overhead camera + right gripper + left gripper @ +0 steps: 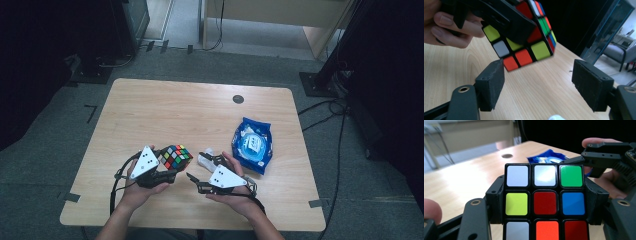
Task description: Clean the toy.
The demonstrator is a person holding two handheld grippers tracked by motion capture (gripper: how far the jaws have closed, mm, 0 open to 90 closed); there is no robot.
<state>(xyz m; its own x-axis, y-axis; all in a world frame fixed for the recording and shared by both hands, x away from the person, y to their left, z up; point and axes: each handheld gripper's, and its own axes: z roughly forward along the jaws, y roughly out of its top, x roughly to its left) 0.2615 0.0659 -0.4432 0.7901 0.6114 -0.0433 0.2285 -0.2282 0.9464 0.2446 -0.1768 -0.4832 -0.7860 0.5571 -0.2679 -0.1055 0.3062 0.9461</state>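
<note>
High view, going left to right: my left gripper has the scrambled, multi-coloured plastic puzzle cube pinched between its jaws, held up off the pale wooden table over the near-left part of it. In the left gripper view the black pads press on the cube's two side faces, and the face toward the camera shows white, white and green across the top, then yellow, red, blue.

Just right of that is my right gripper, jaws spread and nothing between them. In the right gripper view the cube hangs tilted just above and beyond the left jaw, not touching either pad, only bare table in the gap. A small white thing lies by the right gripper's tips; can't tell what it is.

Further right, a crinkly blue and white plastic snack bag lies flat on the table. There's a dark round hole in the tabletop up toward the far edge.
</note>
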